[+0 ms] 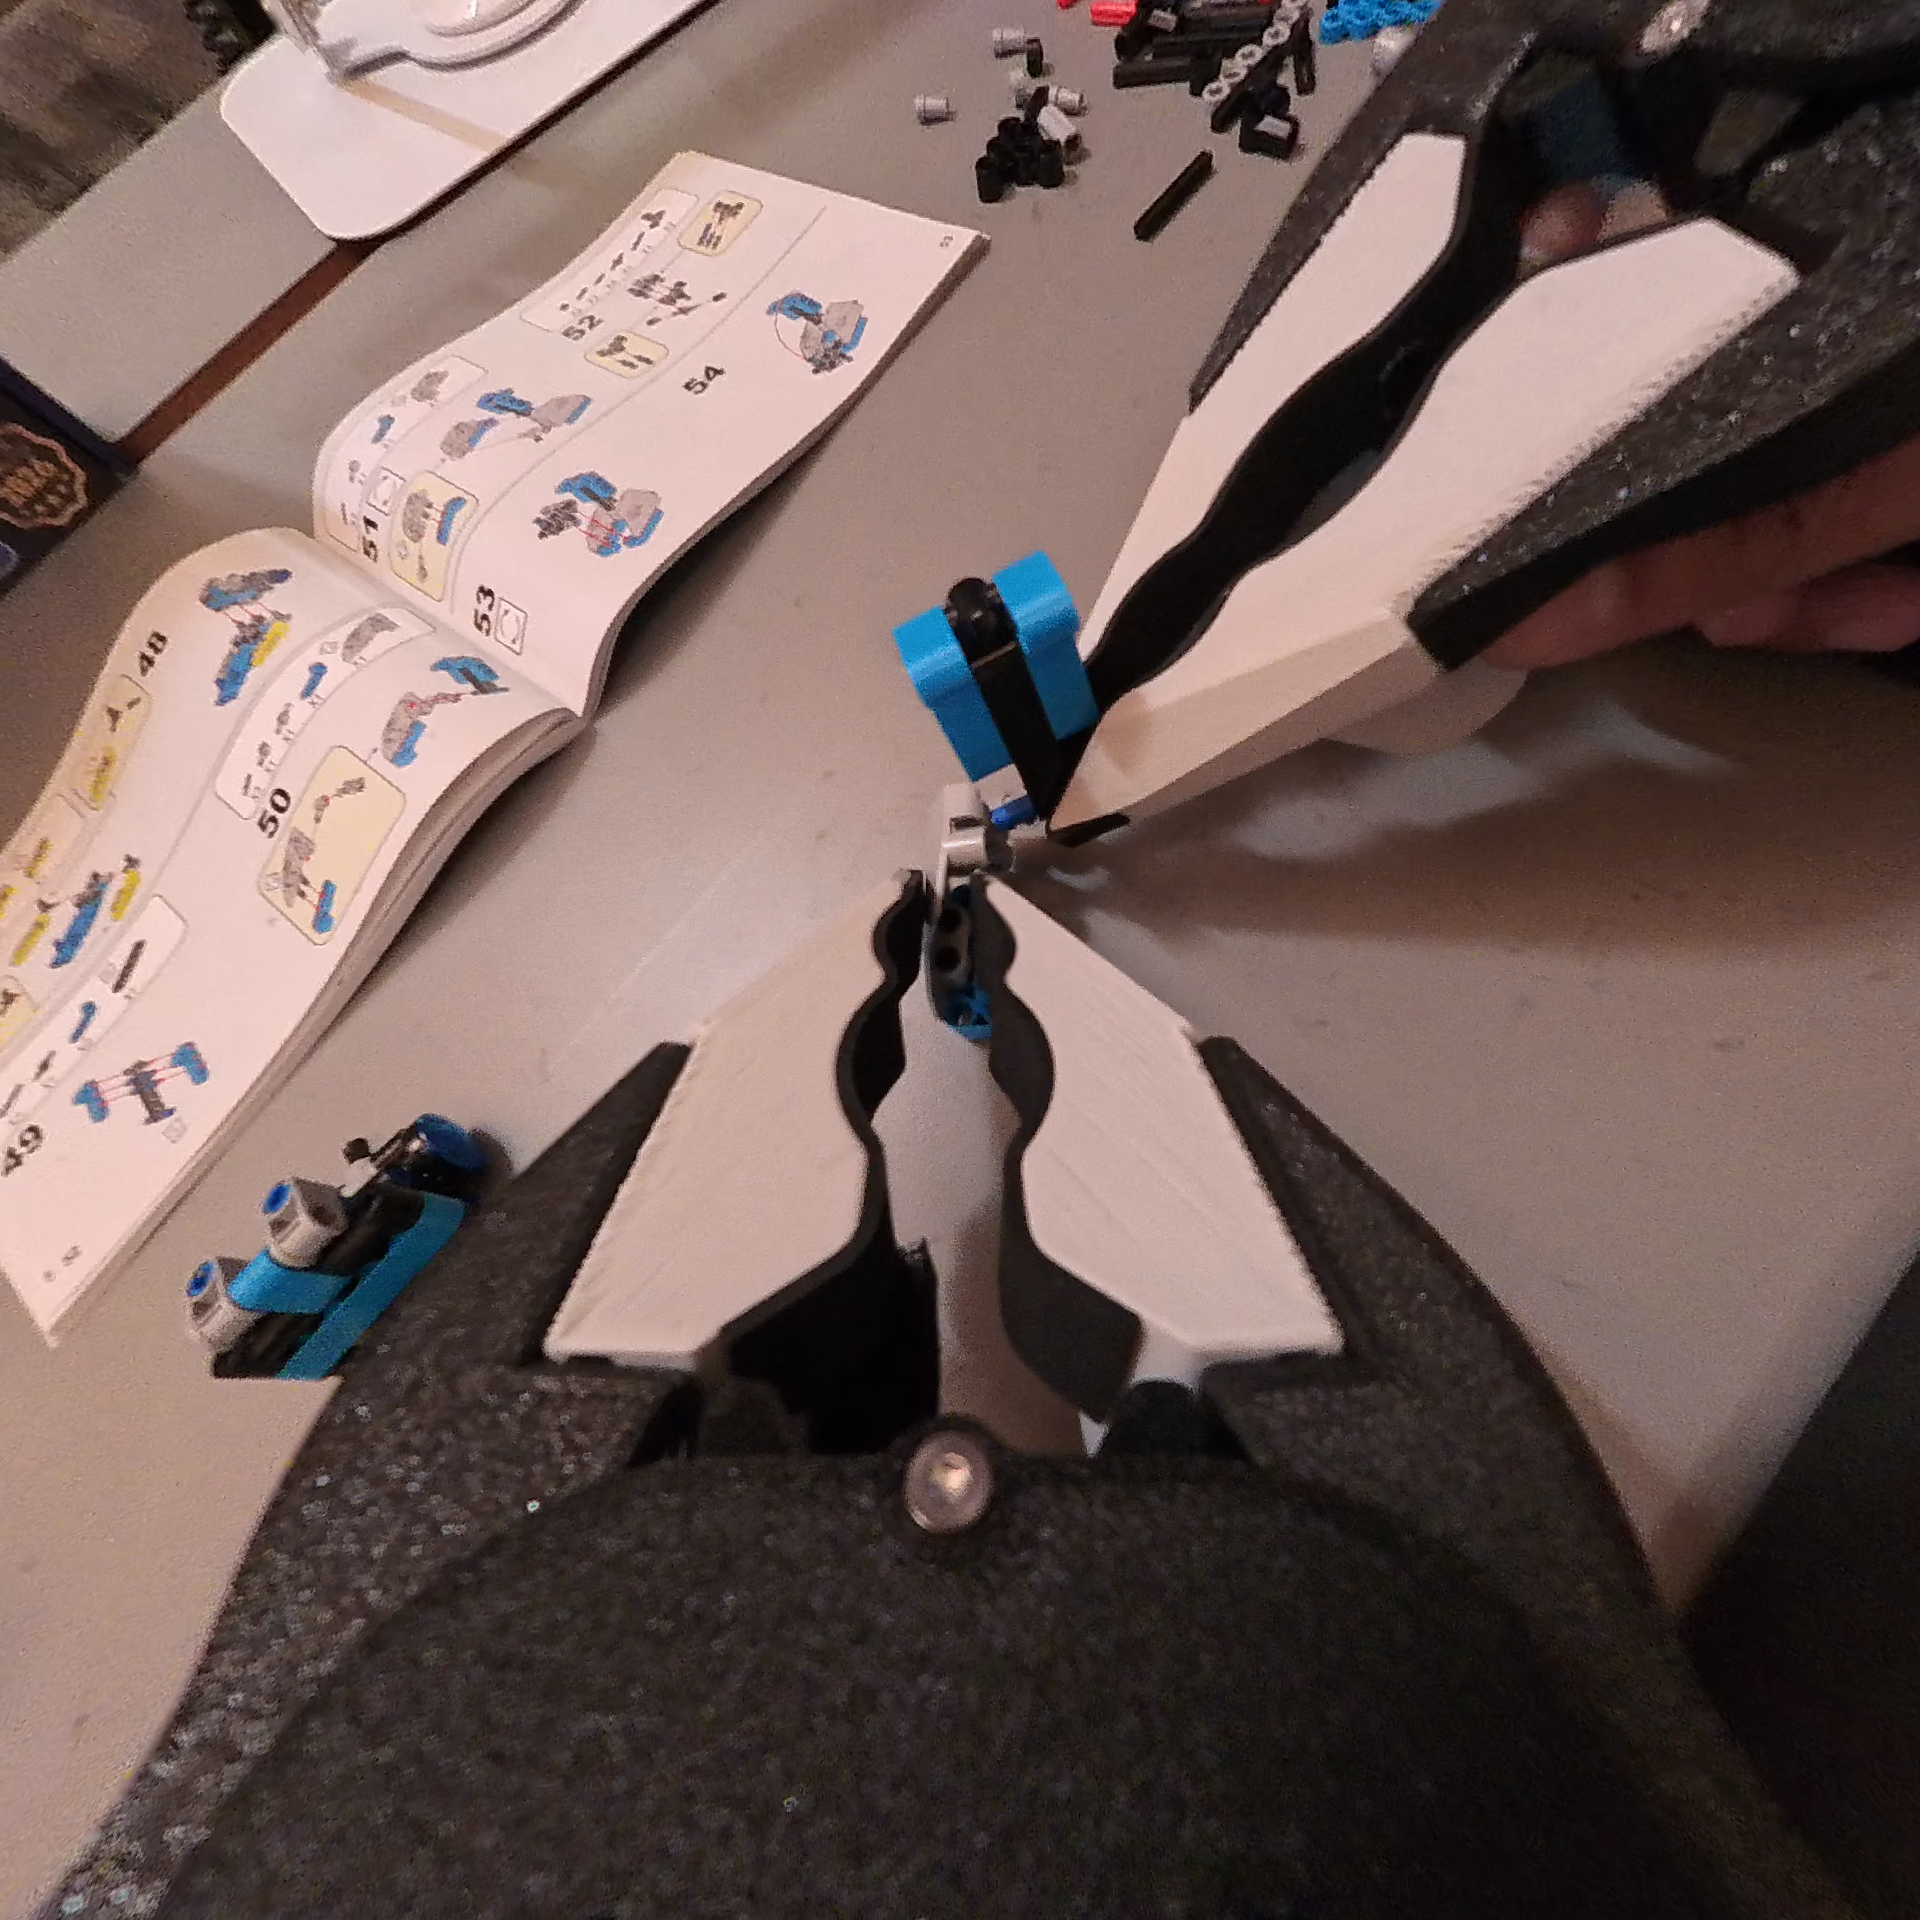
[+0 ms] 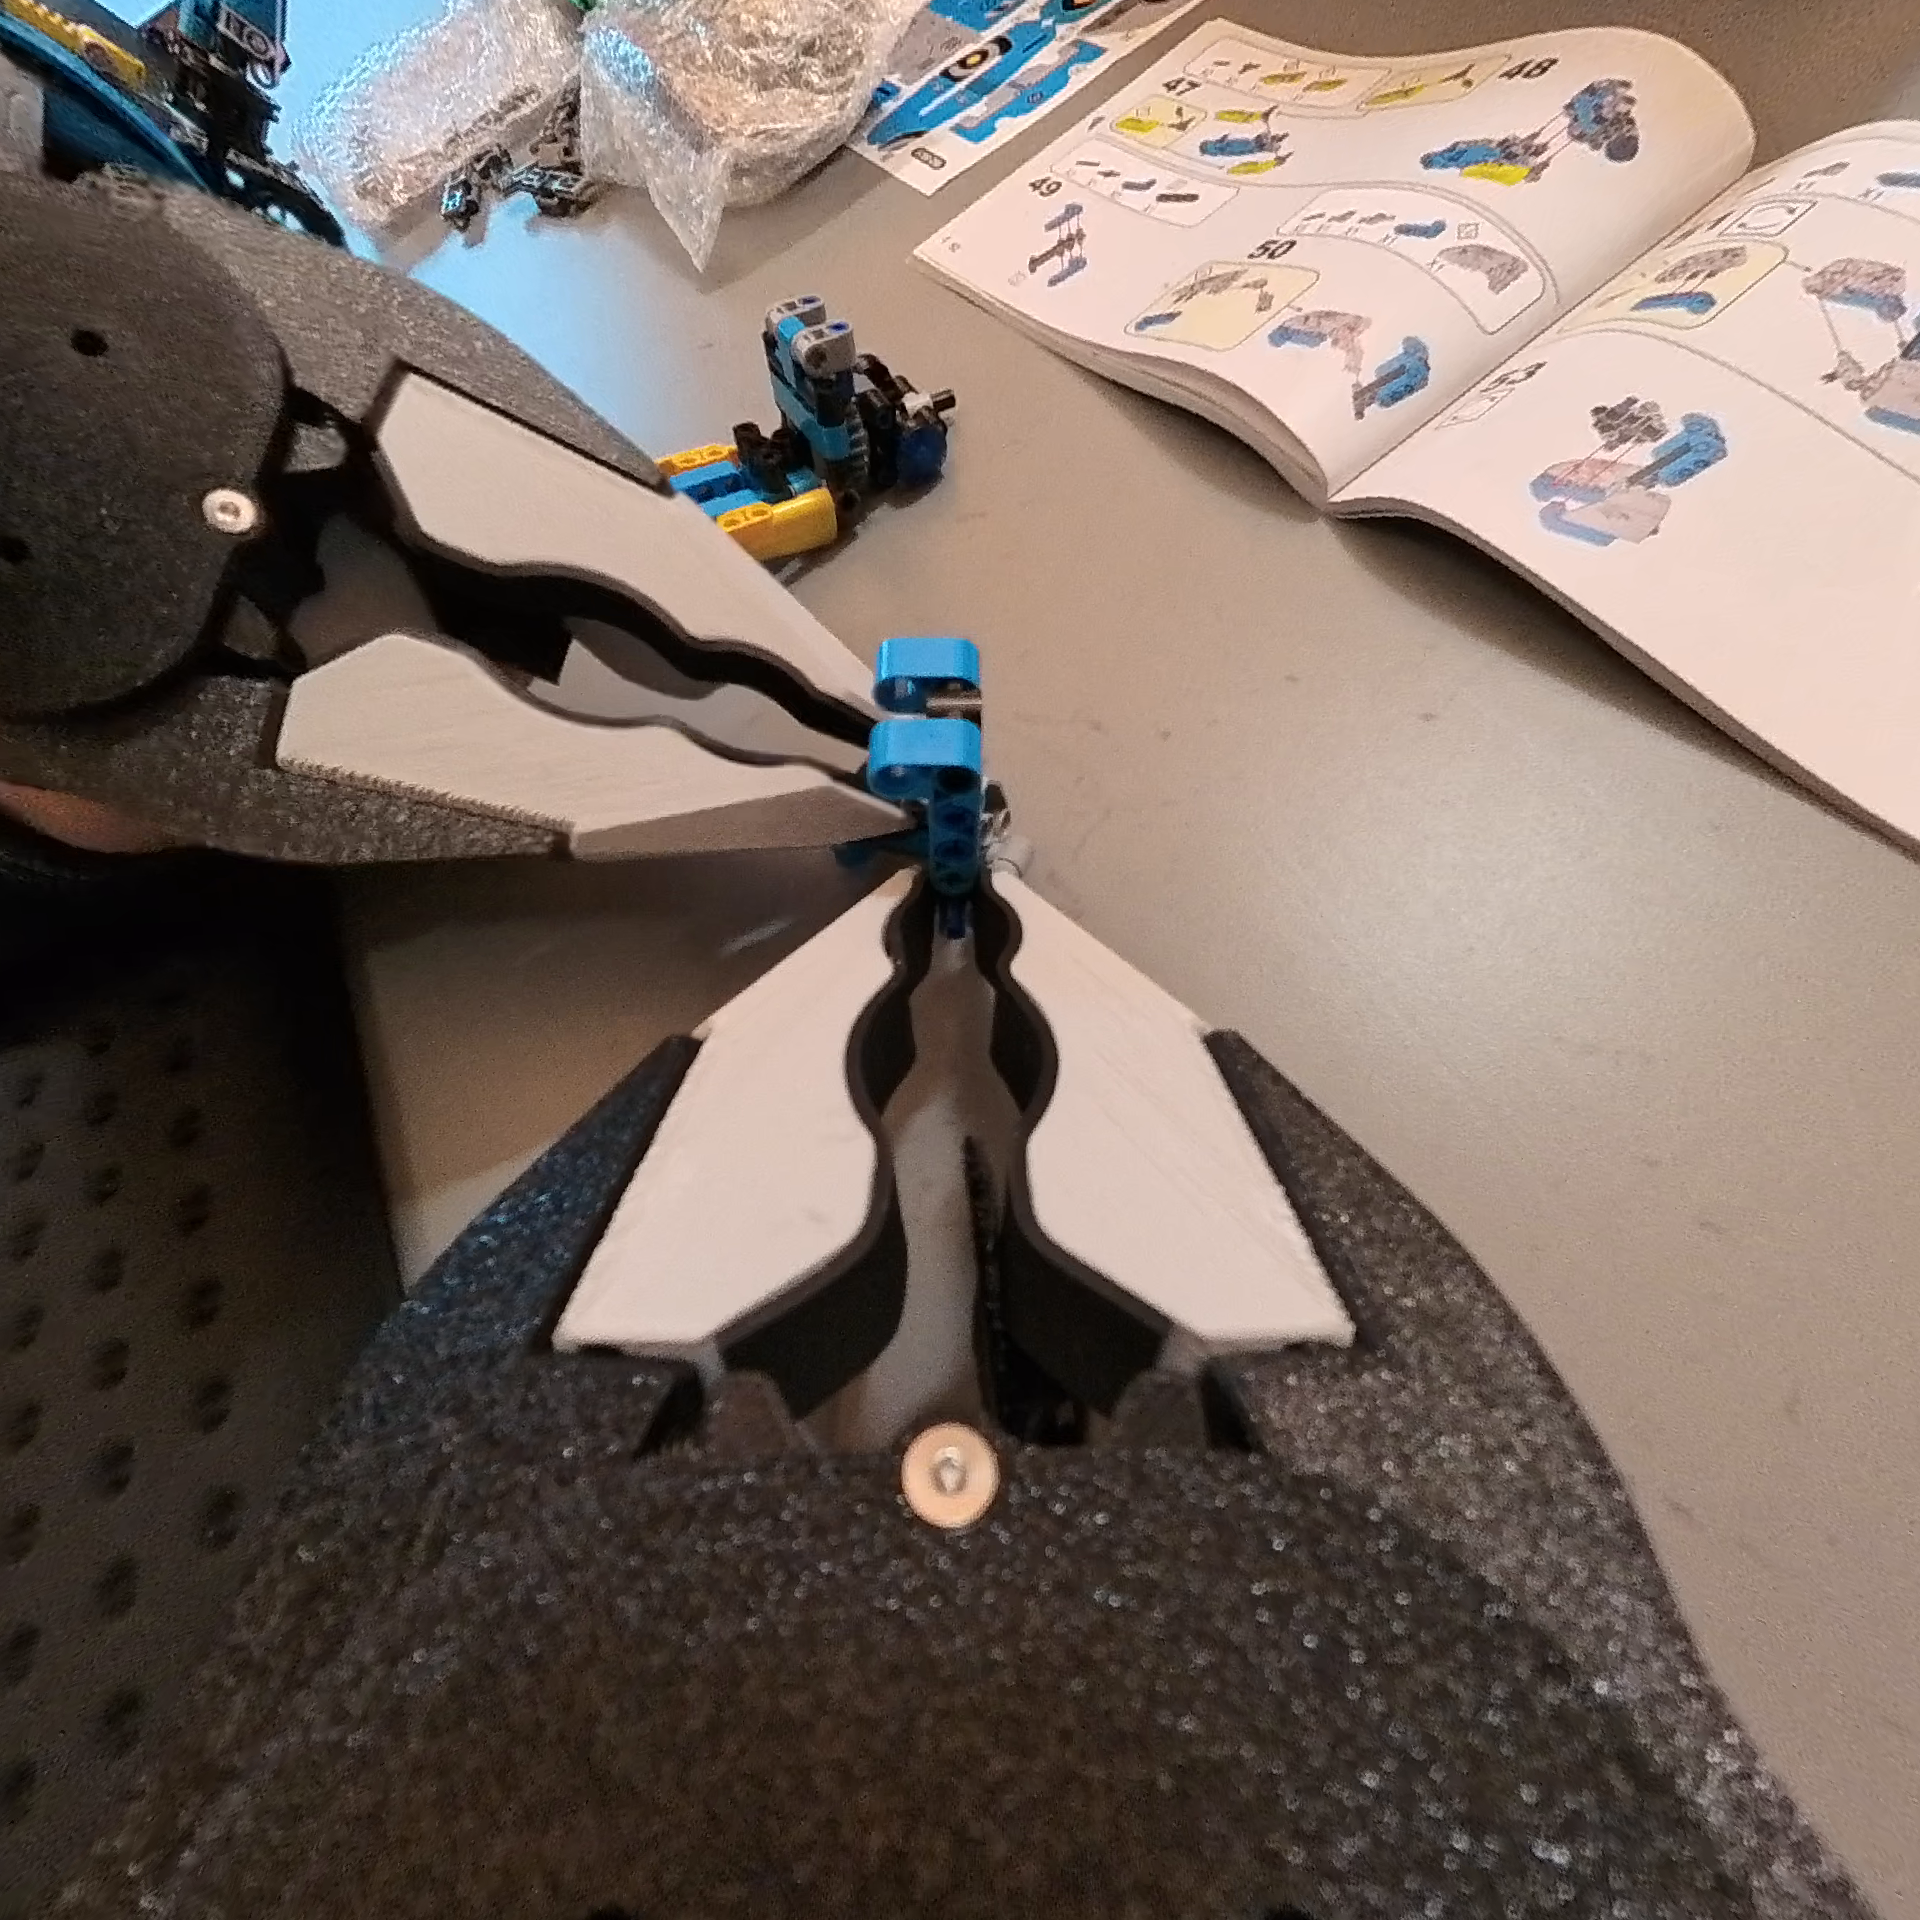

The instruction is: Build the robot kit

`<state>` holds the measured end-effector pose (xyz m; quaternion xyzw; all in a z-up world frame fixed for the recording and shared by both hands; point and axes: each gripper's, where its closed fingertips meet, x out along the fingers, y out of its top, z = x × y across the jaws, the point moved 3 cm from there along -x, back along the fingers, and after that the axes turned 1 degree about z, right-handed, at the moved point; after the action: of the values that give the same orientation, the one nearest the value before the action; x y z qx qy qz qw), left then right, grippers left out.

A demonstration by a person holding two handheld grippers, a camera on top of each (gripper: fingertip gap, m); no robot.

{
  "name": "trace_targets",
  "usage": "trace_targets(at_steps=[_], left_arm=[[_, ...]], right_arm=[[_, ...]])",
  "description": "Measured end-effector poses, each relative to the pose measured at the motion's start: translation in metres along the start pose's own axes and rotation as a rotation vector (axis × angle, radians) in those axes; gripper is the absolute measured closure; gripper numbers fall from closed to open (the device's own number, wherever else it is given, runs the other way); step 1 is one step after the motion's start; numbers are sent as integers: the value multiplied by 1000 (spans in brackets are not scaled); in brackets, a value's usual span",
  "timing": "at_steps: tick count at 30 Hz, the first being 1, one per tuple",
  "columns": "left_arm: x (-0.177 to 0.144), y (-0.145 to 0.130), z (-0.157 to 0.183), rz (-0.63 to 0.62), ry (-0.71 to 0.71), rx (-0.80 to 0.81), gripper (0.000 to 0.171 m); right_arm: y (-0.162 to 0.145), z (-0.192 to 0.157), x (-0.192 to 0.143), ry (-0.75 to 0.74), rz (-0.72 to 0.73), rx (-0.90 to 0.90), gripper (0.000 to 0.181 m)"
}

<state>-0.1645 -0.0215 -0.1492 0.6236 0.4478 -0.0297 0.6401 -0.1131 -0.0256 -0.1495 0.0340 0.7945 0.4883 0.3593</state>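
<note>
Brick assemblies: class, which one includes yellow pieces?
The assembly lying on the table beside the open booklet; the small blue-and-black one held between both grippers shows no yellow.

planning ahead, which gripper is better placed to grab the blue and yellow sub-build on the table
Left, probably: the sub-build lies just beside the left gripper, farther from the right gripper. Both are shut on the small blue assembly, though.

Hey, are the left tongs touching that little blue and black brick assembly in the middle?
Touching. The left wrist view shows the left tongs closed on the blue and black brick assembly at its lower end, with no gap; the right tongs grip it too.
</note>
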Motion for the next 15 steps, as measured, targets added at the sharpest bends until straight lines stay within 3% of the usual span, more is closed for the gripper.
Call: trace_targets(at_steps=[9,15], left_arm=[[4,2,-2,-4,-87,-158,171],[3,3,-2,-17,3,-48,171]], right_arm=[[6,-6,-1,-29,27,-48,174],[5,-1,1,-46,18,-13,175]])
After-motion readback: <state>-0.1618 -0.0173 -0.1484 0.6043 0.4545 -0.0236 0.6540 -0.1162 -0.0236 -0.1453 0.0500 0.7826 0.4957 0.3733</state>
